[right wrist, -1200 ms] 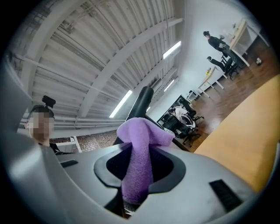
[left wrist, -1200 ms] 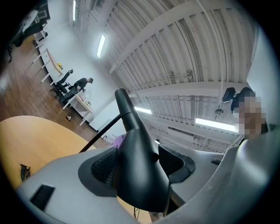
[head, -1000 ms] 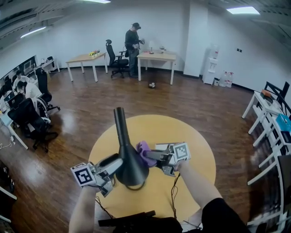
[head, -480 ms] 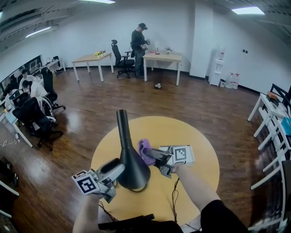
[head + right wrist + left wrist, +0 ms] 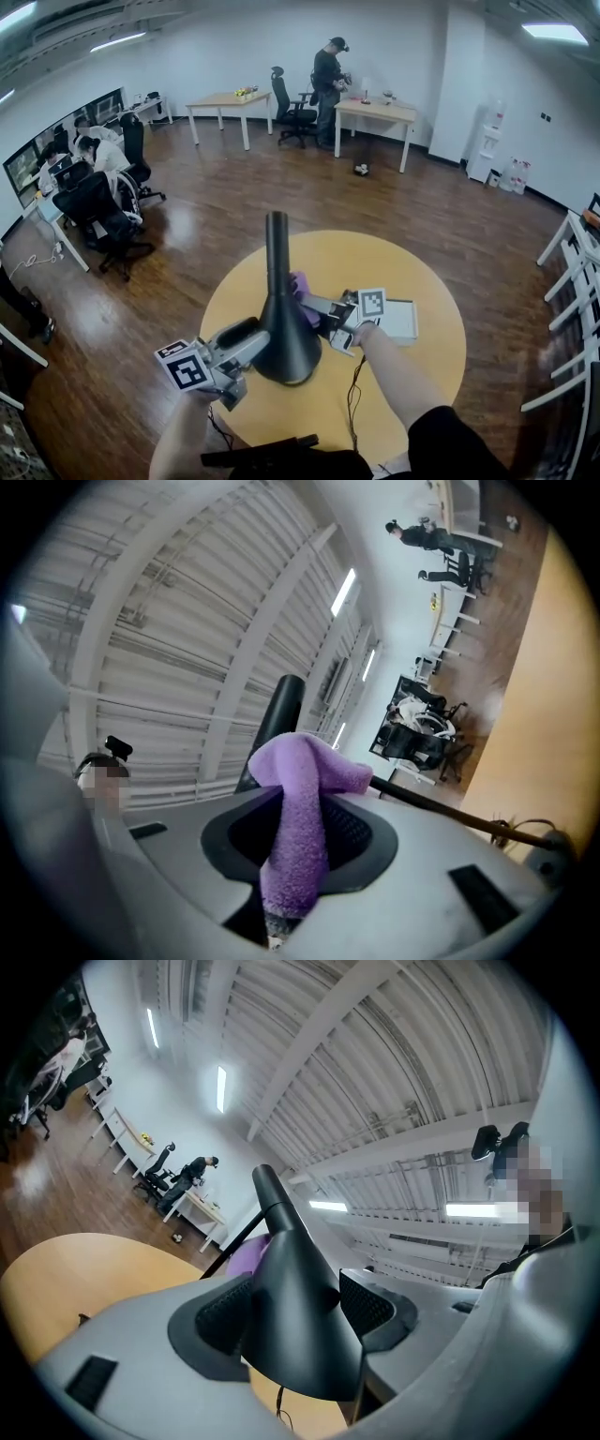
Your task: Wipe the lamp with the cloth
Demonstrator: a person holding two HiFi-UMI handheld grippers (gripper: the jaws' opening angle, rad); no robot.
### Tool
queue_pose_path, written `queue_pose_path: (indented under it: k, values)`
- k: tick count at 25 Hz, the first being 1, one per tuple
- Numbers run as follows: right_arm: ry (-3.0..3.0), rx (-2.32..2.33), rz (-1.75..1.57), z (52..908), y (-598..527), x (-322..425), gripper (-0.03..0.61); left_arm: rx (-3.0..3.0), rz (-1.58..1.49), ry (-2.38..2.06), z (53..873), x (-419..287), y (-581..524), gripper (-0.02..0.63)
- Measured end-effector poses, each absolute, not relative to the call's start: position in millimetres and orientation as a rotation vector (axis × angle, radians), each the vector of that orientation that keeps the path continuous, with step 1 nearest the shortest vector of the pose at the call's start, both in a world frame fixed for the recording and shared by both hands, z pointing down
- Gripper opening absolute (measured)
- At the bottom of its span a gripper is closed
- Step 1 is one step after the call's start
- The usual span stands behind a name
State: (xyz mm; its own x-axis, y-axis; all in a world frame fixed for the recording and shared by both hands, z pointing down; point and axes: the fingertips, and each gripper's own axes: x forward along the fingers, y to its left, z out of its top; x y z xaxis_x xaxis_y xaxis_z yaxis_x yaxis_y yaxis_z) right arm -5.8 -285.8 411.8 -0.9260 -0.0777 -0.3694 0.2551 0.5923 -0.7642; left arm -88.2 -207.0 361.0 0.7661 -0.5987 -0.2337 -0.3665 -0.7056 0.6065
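No text, label or number can be read in any view

left gripper (image 5: 298, 1309): jaws pressed on lamp (image 5: 284, 1246) cone, one pad each side | lamp: black, neck rising away | cloth (image 5: 246, 1258): purple, just behind lamp | table (image 5: 84, 1269): yellow, beneath | far: person (image 5: 199, 1168) by desk (image 5: 204, 1207)

Open-plan office, long desks (image 5: 230, 101), swivel chairs (image 5: 94, 208), seated people (image 5: 99, 150) at monitors (image 5: 21, 169), water dispenser (image 5: 487, 153)
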Motion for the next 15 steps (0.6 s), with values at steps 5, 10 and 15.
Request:
queue_pose_path:
  k: [5, 10, 15]
  values:
    - [2.464, 0.113, -1.324, 429.1, -273.4, -3.2, 0.103, 2.392, -0.604, -0.715, 365.0, -90.8, -205.1, 0.284]
    - [2.469, 0.045, -1.377, 449.6, -267.0, -1.2, 0.101, 2.391, -0.601, -0.7, 365.3, -93.2, -206.8, 0.285]
    - [2.448, -0.024, -1.415, 465.8, -265.5, -0.9, 0.101, 2.43, -0.581, -0.72, 360.4, -95.4, -208.1, 0.285]
